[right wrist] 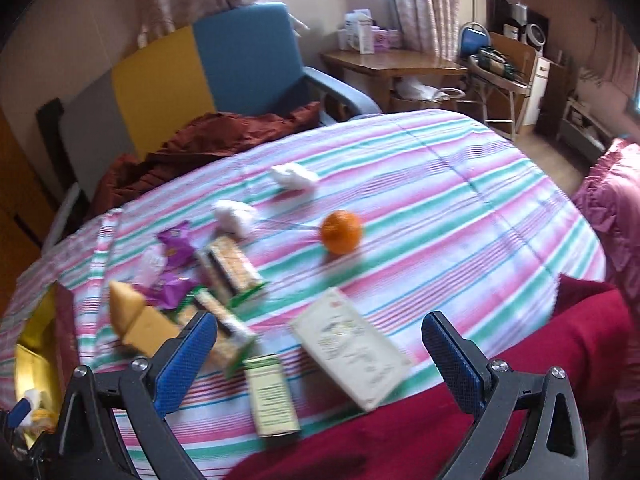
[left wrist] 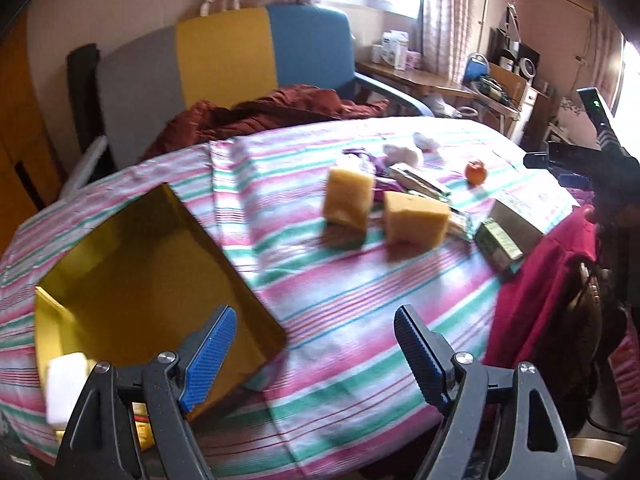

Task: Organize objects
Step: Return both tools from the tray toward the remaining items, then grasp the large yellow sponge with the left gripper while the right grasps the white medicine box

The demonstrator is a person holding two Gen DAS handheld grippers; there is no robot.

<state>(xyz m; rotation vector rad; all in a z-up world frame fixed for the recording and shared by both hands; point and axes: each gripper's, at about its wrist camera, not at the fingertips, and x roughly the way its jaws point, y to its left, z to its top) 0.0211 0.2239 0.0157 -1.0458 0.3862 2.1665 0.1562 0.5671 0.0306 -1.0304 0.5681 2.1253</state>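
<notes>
A gold box [left wrist: 132,280] stands open on the striped cloth [left wrist: 340,288] at the left, with a white item [left wrist: 66,380] in its near corner. Two yellow sponges [left wrist: 348,200] [left wrist: 414,220] stand mid-table. My left gripper [left wrist: 316,356] hangs open beside the box's right wall, holding nothing. My right gripper [right wrist: 320,356] is open above a white flat box [right wrist: 350,356] and a green-labelled small box [right wrist: 272,394]. Behind lie an orange [right wrist: 341,232], snack packets [right wrist: 230,272], a purple wrapper [right wrist: 174,268], the sponges [right wrist: 132,316] and two white crumpled wads [right wrist: 236,216] [right wrist: 294,178].
A red cloth [right wrist: 440,420] covers the table's near right edge. A dark red jacket [left wrist: 260,114] lies on a grey, yellow and blue bench [left wrist: 224,56] behind the table. A wooden desk [right wrist: 384,66] with clutter stands by the window. A pink quilt [right wrist: 612,188] lies at right.
</notes>
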